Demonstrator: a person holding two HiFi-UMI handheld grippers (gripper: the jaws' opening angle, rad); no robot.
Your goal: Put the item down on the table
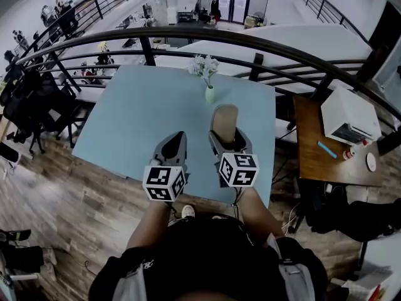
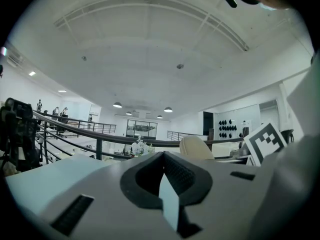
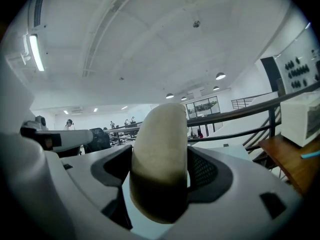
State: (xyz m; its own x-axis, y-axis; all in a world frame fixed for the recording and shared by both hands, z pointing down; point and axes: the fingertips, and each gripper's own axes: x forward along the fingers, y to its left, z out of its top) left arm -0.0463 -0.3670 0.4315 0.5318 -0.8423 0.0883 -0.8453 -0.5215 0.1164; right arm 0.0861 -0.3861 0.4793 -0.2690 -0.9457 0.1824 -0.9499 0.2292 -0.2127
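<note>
A beige oval item with a dark lower part (image 3: 159,164) is held between the jaws of my right gripper (image 3: 160,184), which is shut on it. In the head view the beige item (image 1: 224,121) sticks out forward from the right gripper (image 1: 228,138), above the light blue table (image 1: 144,111). My left gripper (image 1: 175,144) hovers beside it over the table's near edge. Its jaws are closed together with nothing between them, as the left gripper (image 2: 164,176) view shows. The beige item (image 2: 196,147) also shows there at the right.
A small vase with white flowers (image 1: 207,76) stands at the far middle of the table. A dark railing (image 1: 263,42) curves behind the table. A brown side table (image 1: 332,152) with a white box (image 1: 351,115) is at the right. The floor is wood.
</note>
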